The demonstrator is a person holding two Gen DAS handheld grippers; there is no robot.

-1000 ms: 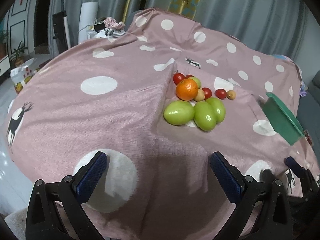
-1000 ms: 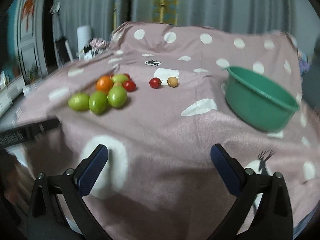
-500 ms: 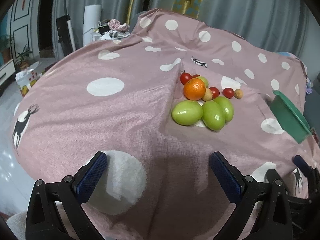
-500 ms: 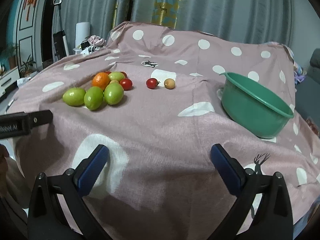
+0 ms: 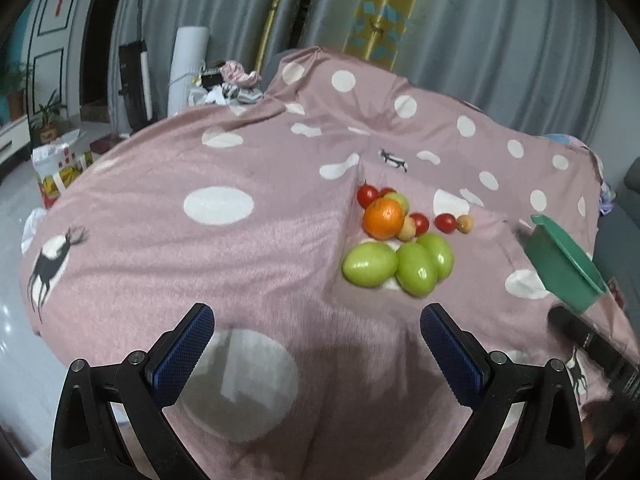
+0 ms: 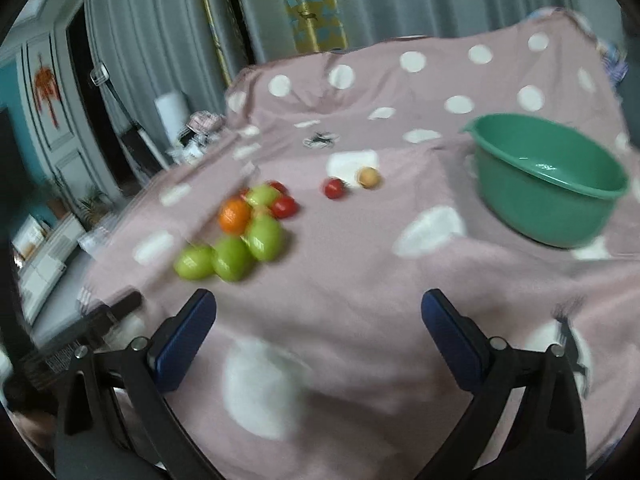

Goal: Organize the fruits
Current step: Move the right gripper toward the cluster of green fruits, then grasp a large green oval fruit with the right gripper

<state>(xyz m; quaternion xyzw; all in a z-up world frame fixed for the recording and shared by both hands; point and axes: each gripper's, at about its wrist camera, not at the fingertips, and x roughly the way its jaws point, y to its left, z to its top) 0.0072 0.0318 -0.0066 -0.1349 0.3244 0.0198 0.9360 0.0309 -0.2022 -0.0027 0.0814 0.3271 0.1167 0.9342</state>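
Observation:
A cluster of fruit lies on the pink dotted cloth (image 5: 240,264): three green fruits (image 5: 400,266) (image 6: 232,256), an orange (image 5: 383,218) (image 6: 235,215), several small red tomatoes (image 5: 445,222) (image 6: 334,188) and a small tan fruit (image 5: 465,223) (image 6: 369,177). An empty green bowl (image 6: 548,188) (image 5: 564,266) stands to the right of them. My left gripper (image 5: 316,344) is open above the cloth, short of the green fruits. My right gripper (image 6: 318,328) is open too, holding nothing, between the fruit and the bowl. The right wrist view is blurred.
The cloth drapes over a raised back (image 5: 360,92) behind the fruit. Grey curtains (image 5: 500,20) hang beyond. Left of the table are a white roll (image 5: 188,68), a dark stand (image 5: 134,80) and a bag on the floor (image 5: 60,168). The other gripper's dark body (image 5: 588,344) shows at the right.
Both grippers have shifted; the left view has tilted up a little, the right view has swung and rolled, with the bowl now higher and the fruit lower left. Both stay open.

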